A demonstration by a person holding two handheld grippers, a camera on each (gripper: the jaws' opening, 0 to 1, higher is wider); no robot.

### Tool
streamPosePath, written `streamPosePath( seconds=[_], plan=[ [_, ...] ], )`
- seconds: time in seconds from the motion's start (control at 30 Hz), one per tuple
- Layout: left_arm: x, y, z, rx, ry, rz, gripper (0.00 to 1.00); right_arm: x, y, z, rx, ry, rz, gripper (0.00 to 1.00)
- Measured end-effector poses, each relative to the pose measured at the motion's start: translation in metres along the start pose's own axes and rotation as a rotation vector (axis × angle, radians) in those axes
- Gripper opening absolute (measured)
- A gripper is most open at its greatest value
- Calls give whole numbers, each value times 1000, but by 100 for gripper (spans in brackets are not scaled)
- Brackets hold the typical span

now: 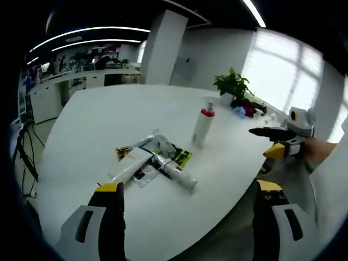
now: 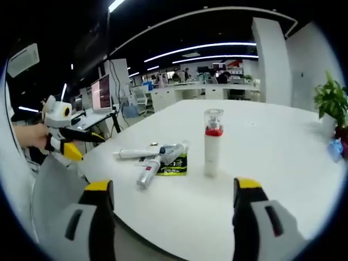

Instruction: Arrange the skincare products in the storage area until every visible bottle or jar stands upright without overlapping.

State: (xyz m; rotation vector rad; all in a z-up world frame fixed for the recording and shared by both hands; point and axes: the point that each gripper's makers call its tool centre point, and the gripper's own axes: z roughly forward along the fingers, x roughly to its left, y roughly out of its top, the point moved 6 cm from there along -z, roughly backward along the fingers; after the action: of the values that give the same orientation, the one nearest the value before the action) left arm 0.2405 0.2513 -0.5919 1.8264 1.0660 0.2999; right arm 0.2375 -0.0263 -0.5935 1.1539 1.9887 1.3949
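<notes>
Hovering off the bench's near edge, the left tool and the right tool are both gaping wide, holding nothing. Lying in an overlapping heap near that edge are a white tube, a small bottle and flat sachets. Standing upright beyond them, toward the middle, is the red-banded bottle. These are probably light, slippery plastic; gripping each across mid-body looks safest.

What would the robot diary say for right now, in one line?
left gripper open | right gripper open | bottle upright | tubes lying piled
</notes>
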Motion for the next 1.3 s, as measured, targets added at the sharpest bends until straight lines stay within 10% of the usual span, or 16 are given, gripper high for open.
streamPosePath(
  seconds=[0.4,1.3],
  plan=[
    [30,8,20,71,34,40,96,-2,-2,0,2,-15,1,90],
    [94,12,95,428,1,255,81,-7,-6,3,31,-33,0,88]
  ],
)
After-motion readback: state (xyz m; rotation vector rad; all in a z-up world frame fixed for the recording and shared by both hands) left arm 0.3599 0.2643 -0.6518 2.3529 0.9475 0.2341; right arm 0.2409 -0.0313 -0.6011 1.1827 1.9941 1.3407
